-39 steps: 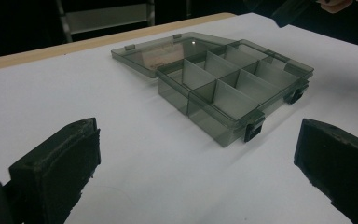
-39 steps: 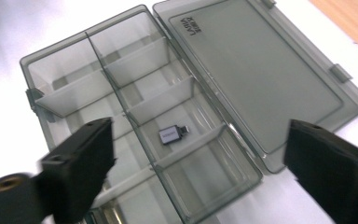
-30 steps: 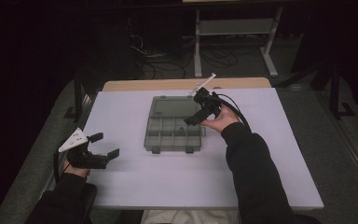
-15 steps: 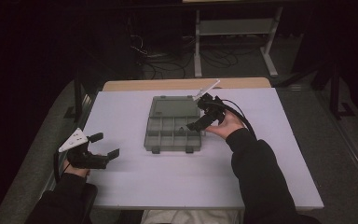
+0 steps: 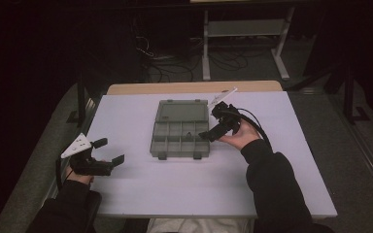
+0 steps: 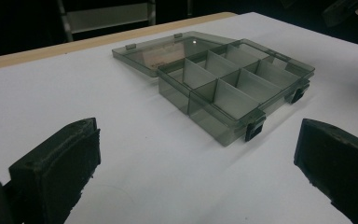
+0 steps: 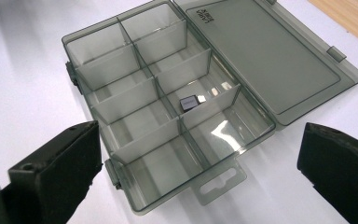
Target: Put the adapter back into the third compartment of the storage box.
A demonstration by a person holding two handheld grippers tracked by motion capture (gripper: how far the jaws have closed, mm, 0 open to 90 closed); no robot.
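Note:
A smoky grey compartment box lies in the middle of the white table, its lid folded flat on the far side. The right gripper view looks down into the box: one small dark piece with a metal end rests in a middle compartment, while the other compartments look bare. My right gripper hovers open at the box's right end, its jaws wide apart and holding nothing. My left gripper is open near the table's left edge, facing the box from a distance.
A wooden strip runs along the table's far edge. Beyond it stand a metal frame and floor cables in the dark. Bare white tabletop surrounds the box, widest at the front.
My right gripper has drawn back a little from over the lid toward the person and the box's right end. The left gripper has stayed put.

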